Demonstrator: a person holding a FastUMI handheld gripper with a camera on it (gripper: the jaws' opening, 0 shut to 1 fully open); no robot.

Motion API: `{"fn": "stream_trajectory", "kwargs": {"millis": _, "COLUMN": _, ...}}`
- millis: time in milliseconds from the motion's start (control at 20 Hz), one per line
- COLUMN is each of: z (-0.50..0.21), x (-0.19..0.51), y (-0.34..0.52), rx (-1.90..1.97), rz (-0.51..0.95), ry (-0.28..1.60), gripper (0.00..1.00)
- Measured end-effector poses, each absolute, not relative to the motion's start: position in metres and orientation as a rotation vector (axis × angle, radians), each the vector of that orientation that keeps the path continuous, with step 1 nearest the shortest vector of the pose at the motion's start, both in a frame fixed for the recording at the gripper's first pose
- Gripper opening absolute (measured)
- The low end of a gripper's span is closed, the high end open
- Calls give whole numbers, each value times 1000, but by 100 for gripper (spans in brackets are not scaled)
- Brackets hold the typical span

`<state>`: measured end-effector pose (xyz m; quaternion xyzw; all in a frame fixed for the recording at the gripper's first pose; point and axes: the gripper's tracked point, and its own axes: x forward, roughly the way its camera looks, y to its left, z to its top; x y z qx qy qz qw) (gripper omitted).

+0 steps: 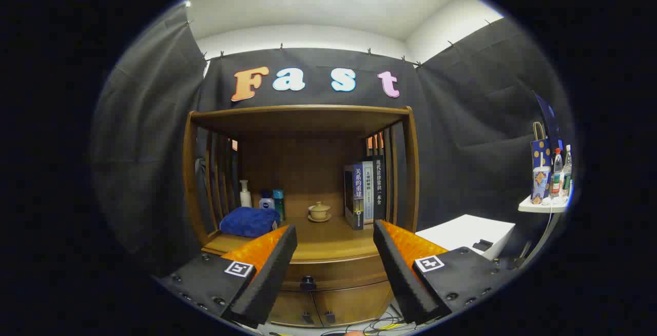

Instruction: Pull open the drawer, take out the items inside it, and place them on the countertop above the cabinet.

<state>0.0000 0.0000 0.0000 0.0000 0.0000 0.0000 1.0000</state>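
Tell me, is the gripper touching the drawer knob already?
Apart. In the gripper view the gripper is open, and the small dark drawer knob sits beyond it, between the two spread fingers, with cabinet wood visible on both sides of it.

Ahead of my open gripper [334, 238], the wooden cabinet's countertop [328, 243] carries a folded blue towel [250, 221] at nine o'clock, bottles [262, 198] behind it, a lidded cup [319, 211] at centre, upright books [365, 192] at three o'clock.
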Motion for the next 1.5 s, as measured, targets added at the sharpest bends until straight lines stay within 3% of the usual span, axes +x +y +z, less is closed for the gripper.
{"fn": "stream_trajectory", "kwargs": {"millis": 850, "z": -11, "x": 0, "y": 20, "rx": -30, "rz": 39, "ry": -1, "gripper": 98}}
{"fn": "stream_trajectory", "kwargs": {"millis": 1500, "z": -63, "x": 29, "y": 22, "rx": -33, "rz": 45, "ry": 30, "gripper": 97}}
